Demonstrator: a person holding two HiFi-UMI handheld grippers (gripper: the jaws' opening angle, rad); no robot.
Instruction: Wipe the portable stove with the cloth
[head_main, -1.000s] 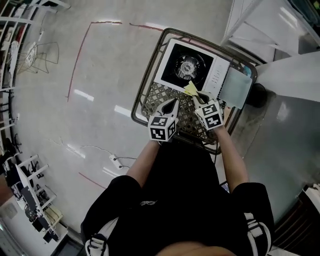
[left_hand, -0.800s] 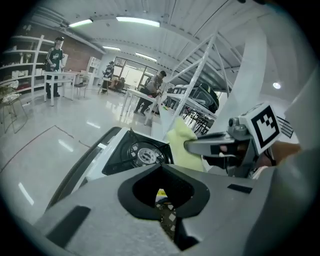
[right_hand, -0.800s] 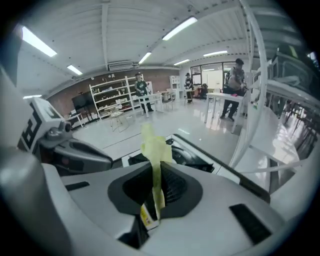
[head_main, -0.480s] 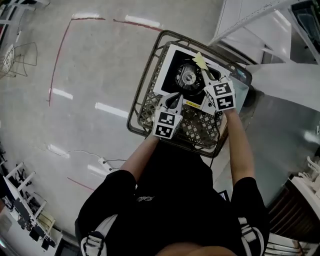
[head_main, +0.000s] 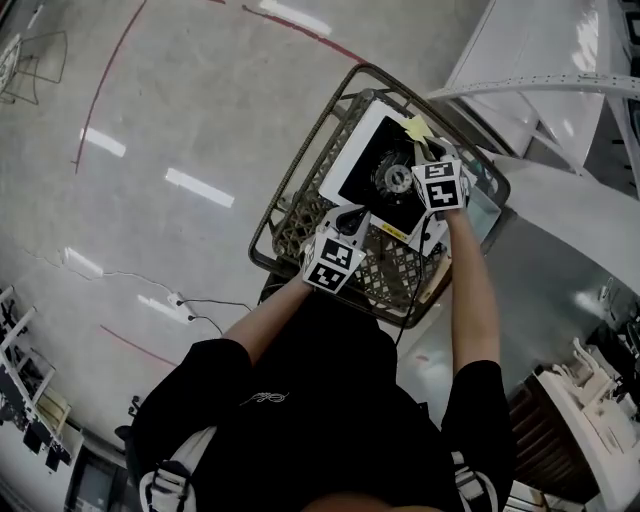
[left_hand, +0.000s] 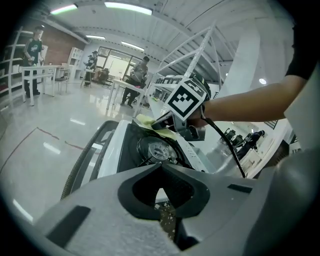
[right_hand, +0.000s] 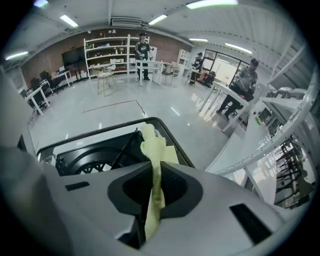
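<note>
The grey polished concrete floor spreads wide around a dark wire basket with a rounded rim. Inside the basket, filling its far half, lies the white portable stove with a black top, tilted askew to the rim.

The left tongs sit at the stove's near edge, over the basket's mesh. In the left gripper view, the left tongs have their tips together with nothing between them.

The right tongs reach across to the stove's far right corner. In the right gripper view, the right tongs are clamped tight on a pale yellow cloth. The cloth's free end fans out past the tips at that far corner, beside the basket rim; firm contact with the stove cannot be told.

The round metal burner sits mid-top, just beside the right tongs.
</note>
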